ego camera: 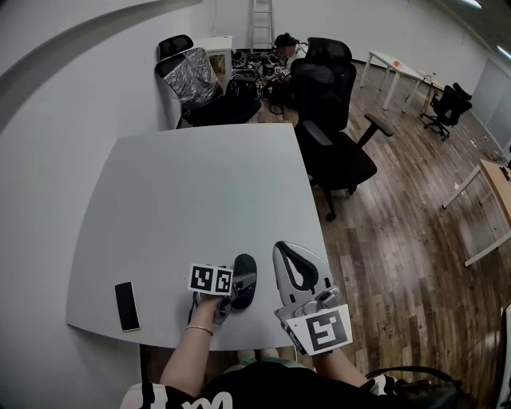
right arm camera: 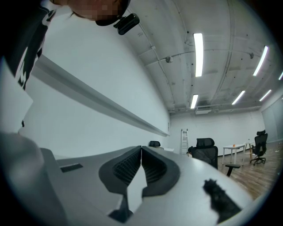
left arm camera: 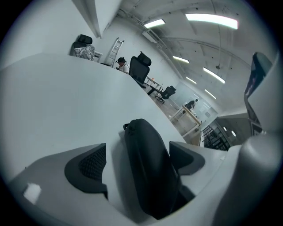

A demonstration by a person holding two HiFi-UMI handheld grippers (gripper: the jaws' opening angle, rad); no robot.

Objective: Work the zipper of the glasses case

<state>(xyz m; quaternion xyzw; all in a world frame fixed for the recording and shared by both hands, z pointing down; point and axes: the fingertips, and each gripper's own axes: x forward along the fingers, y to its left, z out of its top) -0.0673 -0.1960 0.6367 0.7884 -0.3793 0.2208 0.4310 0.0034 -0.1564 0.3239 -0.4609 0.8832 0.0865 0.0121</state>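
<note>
Case: my glasses case (left arm camera: 150,176) lies on table (ego camera: 200,184), near front edge.
Left gripper (left arm camera: 138,161): my fingers spread wide, case lying between them, not clamped.
Right gripper (right arm camera: 141,164): my fingers pressed together, empty.

The setting is looking like an open-plan office or lab workroom. A wide white table (ego camera: 200,184) is standing on a wood-plank floor (ego camera: 399,240), with a black swivel office chair (ego camera: 331,120) sitting beside it and a film-wrapped chair (ego camera: 192,76) waiting by the wall. More white desks (ego camera: 395,68) are lining the far side, a stepladder (ego camera: 262,24) is standing at the back above a heap of dark equipment (ego camera: 259,72), and long strip lights (right arm camera: 197,46) are shining from the bare grey ceiling.
</note>
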